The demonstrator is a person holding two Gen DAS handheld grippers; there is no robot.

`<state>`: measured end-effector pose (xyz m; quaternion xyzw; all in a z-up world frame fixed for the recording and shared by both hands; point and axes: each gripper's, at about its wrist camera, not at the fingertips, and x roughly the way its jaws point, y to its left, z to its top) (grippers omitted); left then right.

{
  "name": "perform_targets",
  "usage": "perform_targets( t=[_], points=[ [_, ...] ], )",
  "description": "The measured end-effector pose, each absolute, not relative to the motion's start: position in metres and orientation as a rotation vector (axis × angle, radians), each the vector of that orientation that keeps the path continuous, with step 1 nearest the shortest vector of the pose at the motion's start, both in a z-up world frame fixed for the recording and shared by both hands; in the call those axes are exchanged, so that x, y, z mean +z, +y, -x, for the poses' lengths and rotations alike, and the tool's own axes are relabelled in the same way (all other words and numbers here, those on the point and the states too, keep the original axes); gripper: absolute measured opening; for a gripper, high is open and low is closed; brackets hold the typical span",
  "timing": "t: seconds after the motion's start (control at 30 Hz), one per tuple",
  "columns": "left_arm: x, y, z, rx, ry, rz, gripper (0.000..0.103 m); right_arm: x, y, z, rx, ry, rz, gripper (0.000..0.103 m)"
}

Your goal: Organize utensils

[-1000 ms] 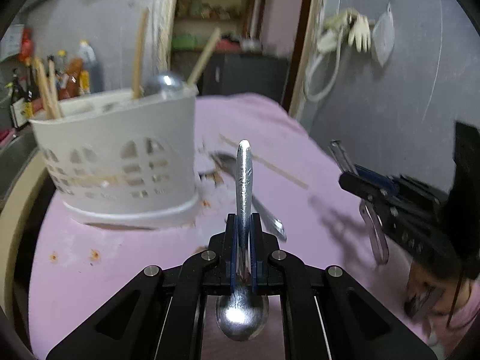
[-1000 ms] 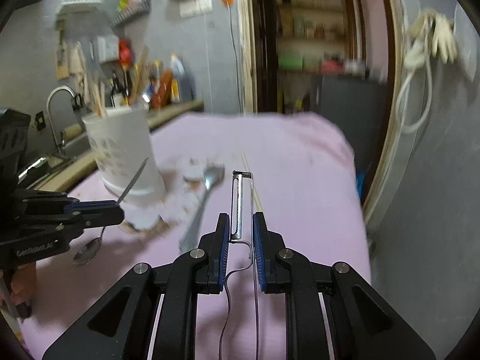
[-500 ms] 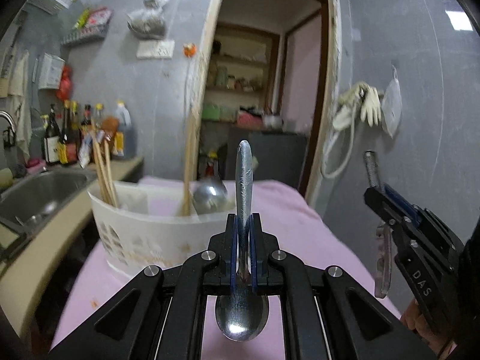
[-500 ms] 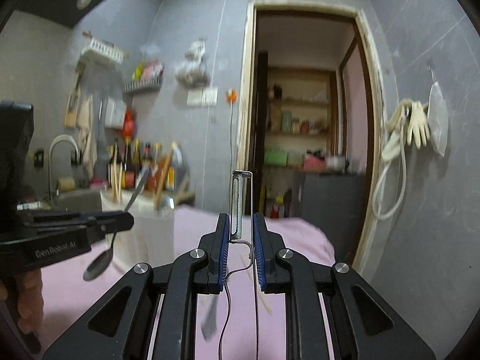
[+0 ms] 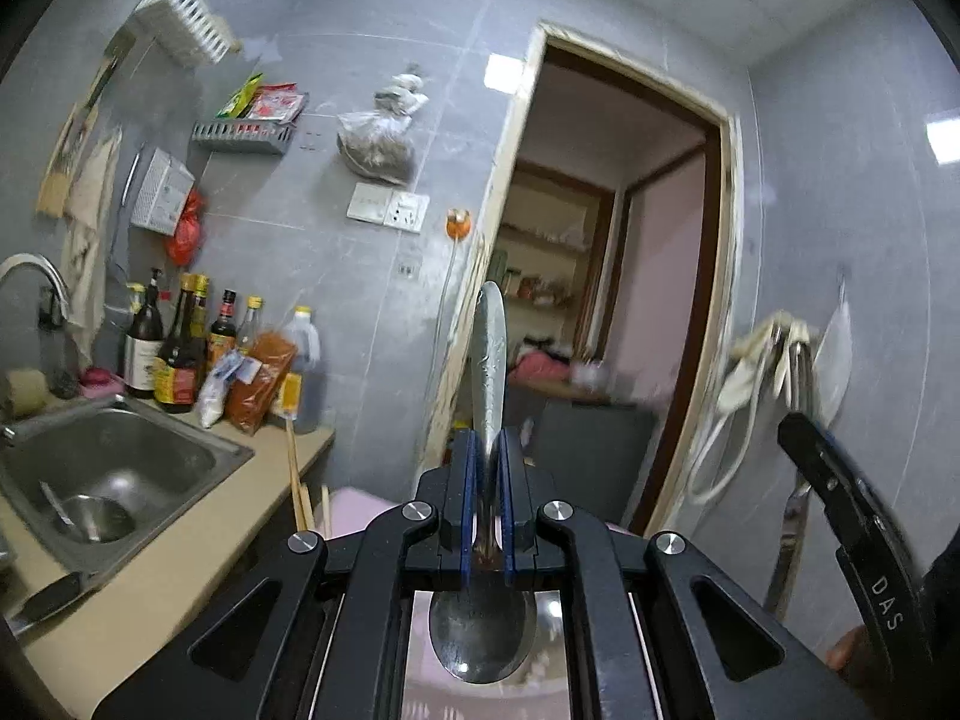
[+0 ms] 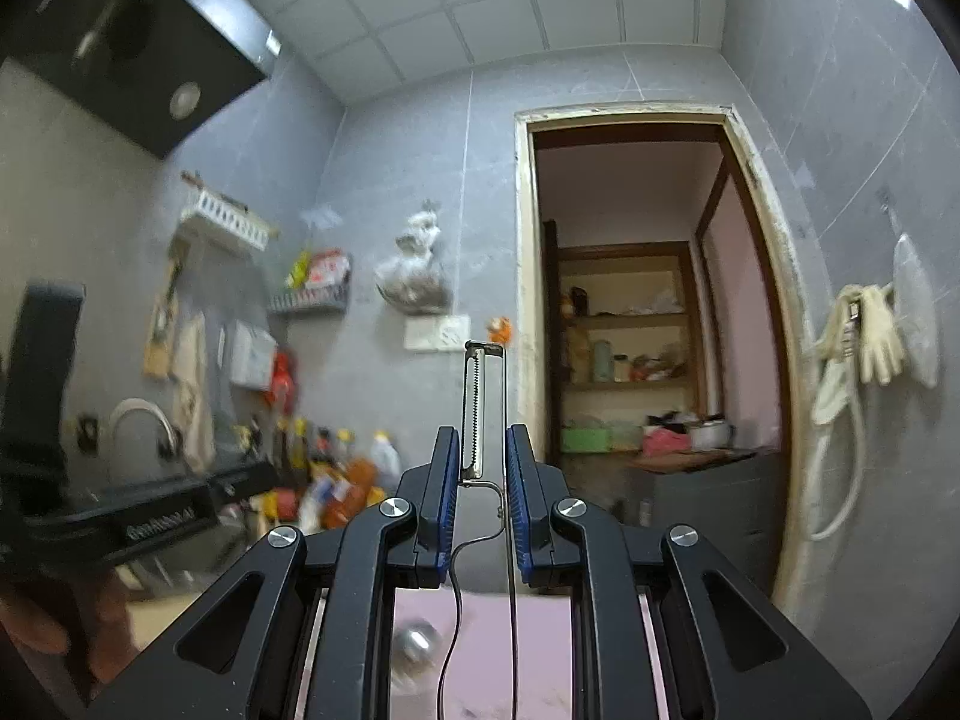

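Spoon (image 5: 489,372) is sitting clamped at its neck in my left gripper (image 5: 487,501), wire peeler (image 6: 480,414) in my right gripper (image 6: 483,501), both raised off the pink table (image 6: 540,630), so I am tilting down before dropping either.

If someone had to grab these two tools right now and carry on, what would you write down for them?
Left gripper: shut on a metal spoon, handle pointing forward and up, bowl back toward the camera.
Right gripper: holds a wire-frame peeler, blade end forward.
Both are raised and aimed at the far wall and doorway; the utensil holder is out of view. Two wooden chopsticks poke up by the counter edge.
Done: both utensils picked up.
Left: lower each one into the holder, then check the pink table for more.
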<state>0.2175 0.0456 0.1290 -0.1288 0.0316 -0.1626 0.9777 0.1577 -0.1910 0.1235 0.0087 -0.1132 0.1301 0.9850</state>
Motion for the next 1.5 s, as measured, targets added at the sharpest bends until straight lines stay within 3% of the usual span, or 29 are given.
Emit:
perform_targets(
  t=[0.27,0.63,1.5],
  points=[
    [0.128,0.098,-0.269,-0.33,0.035,0.394,0.005,0.128,-0.164,-0.202,0.304,-0.284,-0.122,0.014],
    [0.1,0.126,-0.283,-0.332,0.088,0.563,0.005,0.1,-0.168,-0.232,0.36,-0.238,-0.203,0.014],
    [0.059,0.082,-0.253,-0.266,0.125,0.332,0.005,0.051,-0.147,-0.237,0.336,-0.143,-0.107,0.015]
  ],
)
